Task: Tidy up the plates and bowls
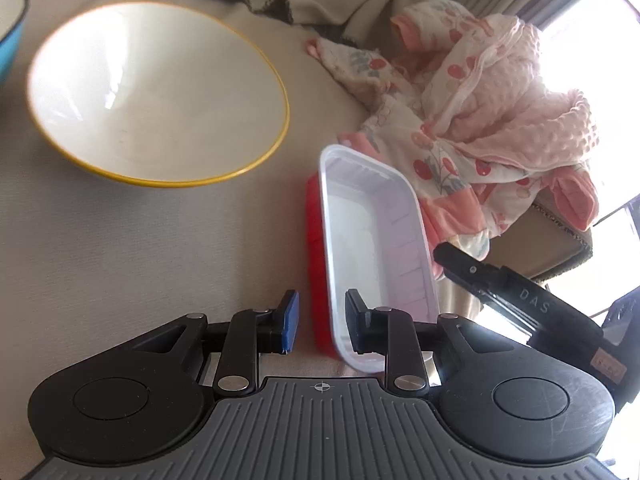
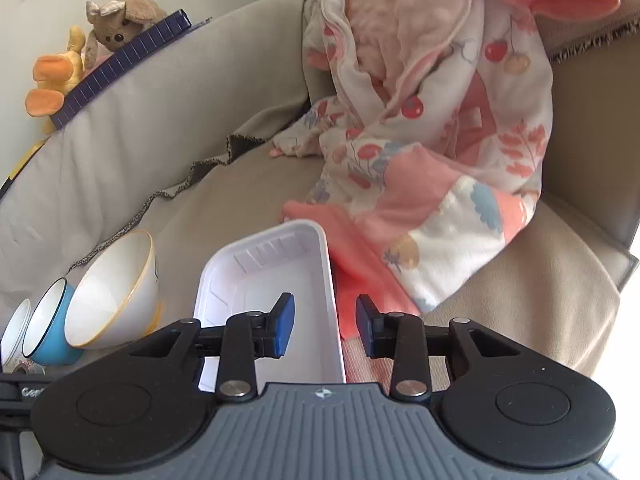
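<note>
A white rectangular plastic tray [image 1: 372, 240] [image 2: 264, 292] with a red outside lies on the beige sofa seat [image 1: 120, 272]. My left gripper [image 1: 322, 320] straddles the tray's left long wall, one blue pad outside by the red side and the other inside, shut on that wall. My right gripper [image 2: 325, 320] straddles the opposite long wall in the same way and is shut on it. A white bowl with a yellow rim [image 1: 160, 92] [image 2: 116, 292] sits left of the tray. Beside it are a blue bowl [image 1: 8, 40] [image 2: 52, 328] and a small white bowl [image 2: 16, 328].
A pink patterned blanket [image 1: 480, 120] [image 2: 420, 120] is heaped against the tray's far and right sides. The sofa backrest [image 2: 140, 120] rises behind, with plush toys [image 2: 112, 28] on top. Bare seat shows right of the blanket [image 2: 520, 280].
</note>
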